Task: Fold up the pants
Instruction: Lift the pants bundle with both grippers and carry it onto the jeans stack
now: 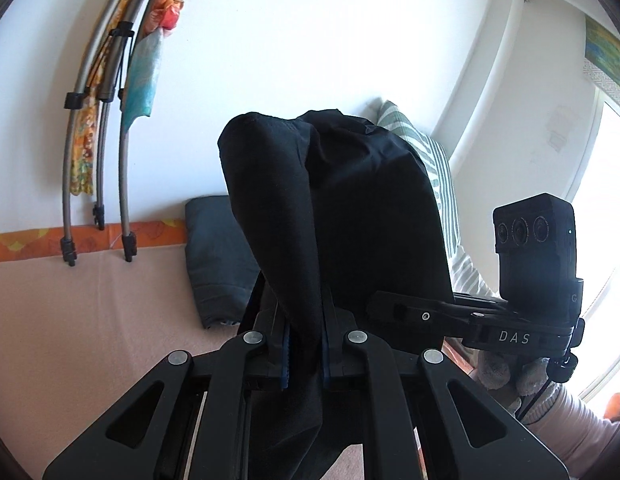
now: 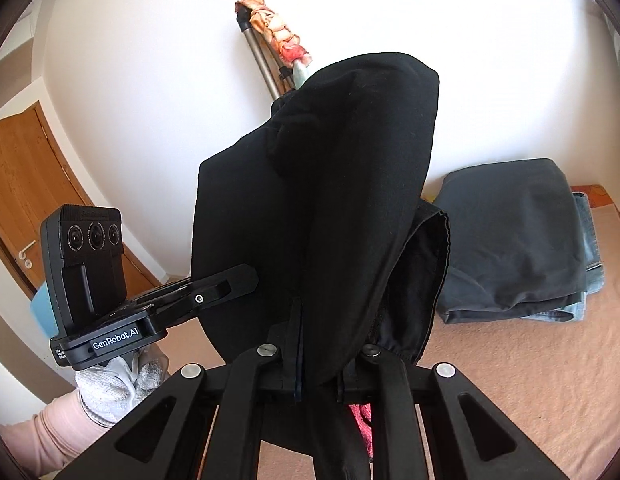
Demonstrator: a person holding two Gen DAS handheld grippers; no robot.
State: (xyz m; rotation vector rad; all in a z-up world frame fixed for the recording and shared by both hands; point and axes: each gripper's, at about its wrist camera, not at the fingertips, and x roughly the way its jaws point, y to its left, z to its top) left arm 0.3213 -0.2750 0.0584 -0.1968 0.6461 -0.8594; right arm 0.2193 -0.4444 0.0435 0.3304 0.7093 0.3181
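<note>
While "DAS" and "GenRobot.AI" are showing on each opposite unit, the left gripper (image 1: 303,356) and right gripper (image 2: 318,376) are each pinching the black pants (image 1: 350,208), draping them above the bed (image 1: 89,320).

The bed (image 1: 69,320) is covered by a pale peach sheet, smooth and mostly bare in the left wrist view. At its far edge, against the wall, an orange patterned strip (image 1: 29,242) runs along the sheet. A dark grey folded stack (image 1: 213,256) lies on the sheet near the wall. Beside it a striped green-and-white pillow (image 1: 438,168) leans in the corner. In the right wrist view the same sheet (image 2: 510,360) carries the dark stack (image 2: 510,240), with folded blue jeans (image 2: 590,260) showing at its right and bottom edges.
</note>
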